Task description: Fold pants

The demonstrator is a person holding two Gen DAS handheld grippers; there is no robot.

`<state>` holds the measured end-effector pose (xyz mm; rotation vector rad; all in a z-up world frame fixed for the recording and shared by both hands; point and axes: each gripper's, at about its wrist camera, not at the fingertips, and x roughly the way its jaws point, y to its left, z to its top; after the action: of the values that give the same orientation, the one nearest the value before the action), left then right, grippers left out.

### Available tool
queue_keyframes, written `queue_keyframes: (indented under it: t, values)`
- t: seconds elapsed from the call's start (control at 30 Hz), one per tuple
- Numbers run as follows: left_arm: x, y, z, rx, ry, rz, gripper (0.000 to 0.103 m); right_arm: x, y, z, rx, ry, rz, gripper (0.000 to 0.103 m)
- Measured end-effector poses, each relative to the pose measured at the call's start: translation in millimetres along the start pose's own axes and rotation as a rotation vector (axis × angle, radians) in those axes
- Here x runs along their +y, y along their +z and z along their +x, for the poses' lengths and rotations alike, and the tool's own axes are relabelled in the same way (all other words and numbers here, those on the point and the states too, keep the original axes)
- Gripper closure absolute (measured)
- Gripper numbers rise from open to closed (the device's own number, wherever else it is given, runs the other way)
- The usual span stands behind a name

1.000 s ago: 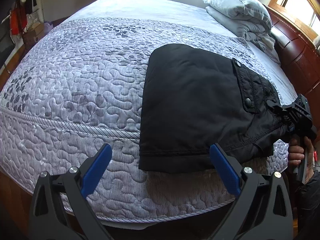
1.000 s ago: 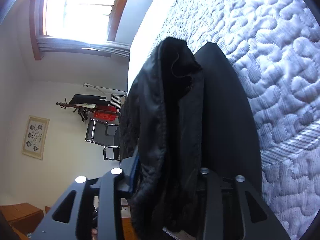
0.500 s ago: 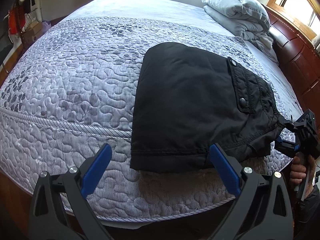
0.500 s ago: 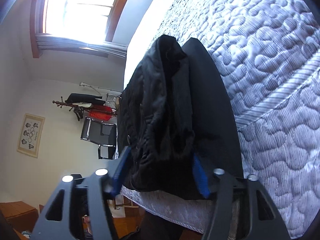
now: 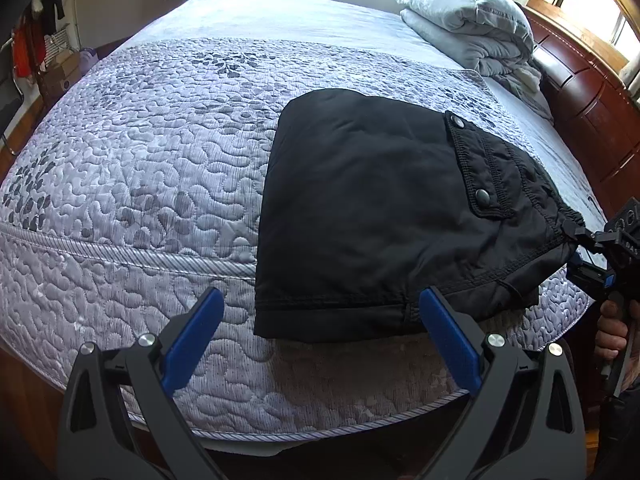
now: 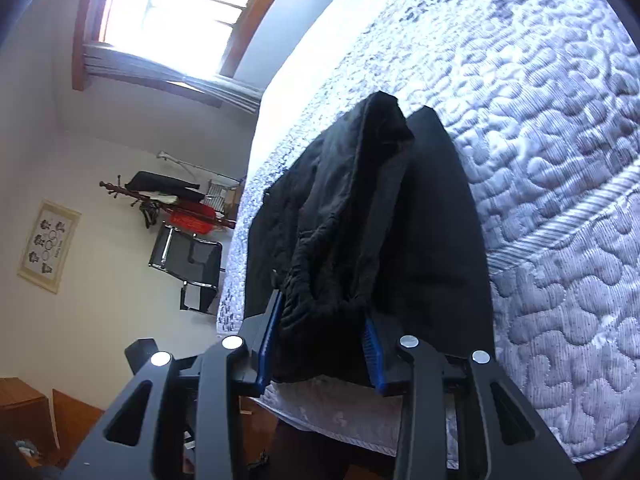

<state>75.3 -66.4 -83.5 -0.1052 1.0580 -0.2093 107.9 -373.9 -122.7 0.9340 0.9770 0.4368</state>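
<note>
Pants – soft, floppy, thick; right gripper just closing, pinching waistband; left gripper wide, empty.

Hardly any readable text

On the black body of the right hand-held gripper, at the right edge of the left wrist view, a few pale embossed letters, too small and sideways to spell out. On the framed picture hanging on the wall in the right wrist view, small dark figures and rings, possibly with a caption line, all too blurred to read. On the red item by the coat rack, faint pale marks that cannot be made out as words. No label, brand or number legible on the pants, the bed cover or the folded blanket.
</note>
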Motion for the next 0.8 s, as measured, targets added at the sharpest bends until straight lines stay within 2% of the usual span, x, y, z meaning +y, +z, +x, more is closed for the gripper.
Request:
queue_keyframes:
  t: [0.4,0.5,0.67,0.8]
  values:
    - [-1.6,-0.5,-2.4,-0.008,0.005,0.002,0.005,-50.8,-10.4,6.1,-0.007,0.018,0.092,0.066]
    - [-2.1,-0.2,-1.8,-0.002,0.008,0.005,0.005,-57.0,-12.4,3.1,-0.004,0.021,0.098,0.061]
    - [0.1,-1.8,-4.6,-0.009,0.012,0.007,0.005,-55.4,-15.8,-23.5,-0.039,-0.074,0.057,0.052]
    - [3.1,-4.3,-4.9,-0.003,-0.012,-0.021,0.005,-40.9,-25.4,-46.8,-0.079,-0.169,-0.012,0.052]
